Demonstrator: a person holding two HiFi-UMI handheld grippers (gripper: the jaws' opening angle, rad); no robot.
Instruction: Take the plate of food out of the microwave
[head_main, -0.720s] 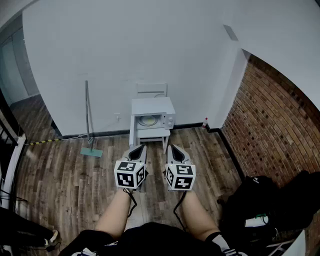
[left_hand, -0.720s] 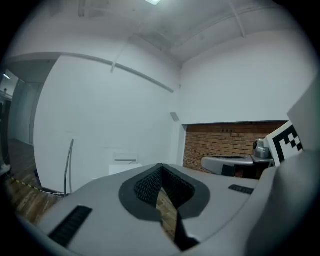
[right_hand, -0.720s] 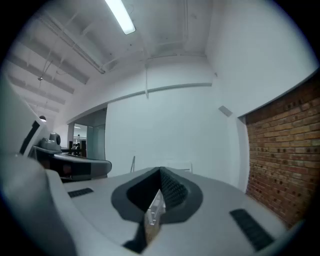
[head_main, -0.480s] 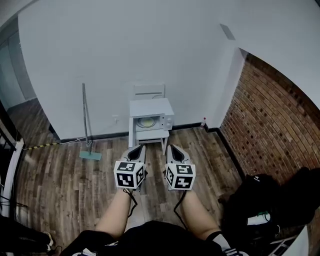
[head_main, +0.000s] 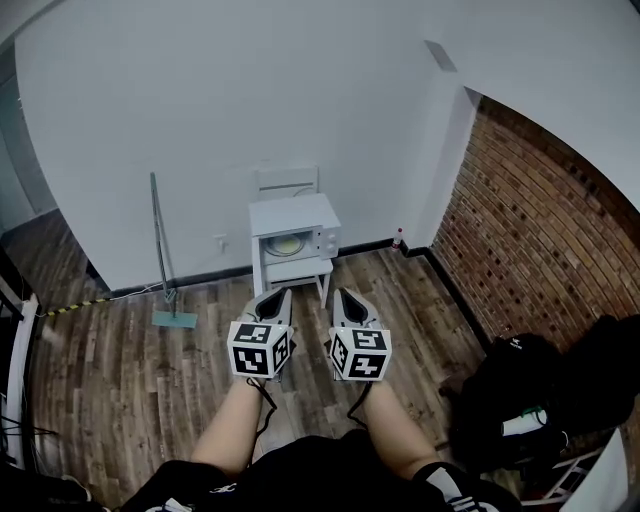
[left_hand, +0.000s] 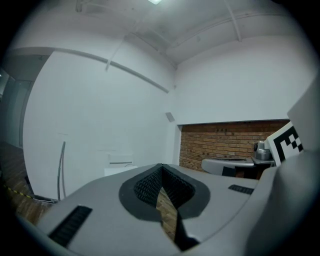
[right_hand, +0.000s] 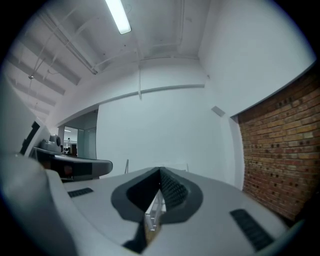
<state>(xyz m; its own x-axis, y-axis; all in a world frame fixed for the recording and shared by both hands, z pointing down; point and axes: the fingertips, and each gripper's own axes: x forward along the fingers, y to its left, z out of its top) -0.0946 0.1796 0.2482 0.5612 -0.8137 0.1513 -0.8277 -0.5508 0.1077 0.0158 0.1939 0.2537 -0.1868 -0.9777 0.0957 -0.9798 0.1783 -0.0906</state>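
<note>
the microwave stands far off on a small white desk against the wall, too small to tell whether its door is open. a pale round shape inside it, seemingly the plate of food, shows no detail. the left gripper and right gripper are held side by side over the wooden floor, well apart from the microwave, each with jaws closed tip to tip on nothing. compared with the earlier frames, the microwave and the mop sit a little further left in the head view, while the grippers keep their place.
</note>
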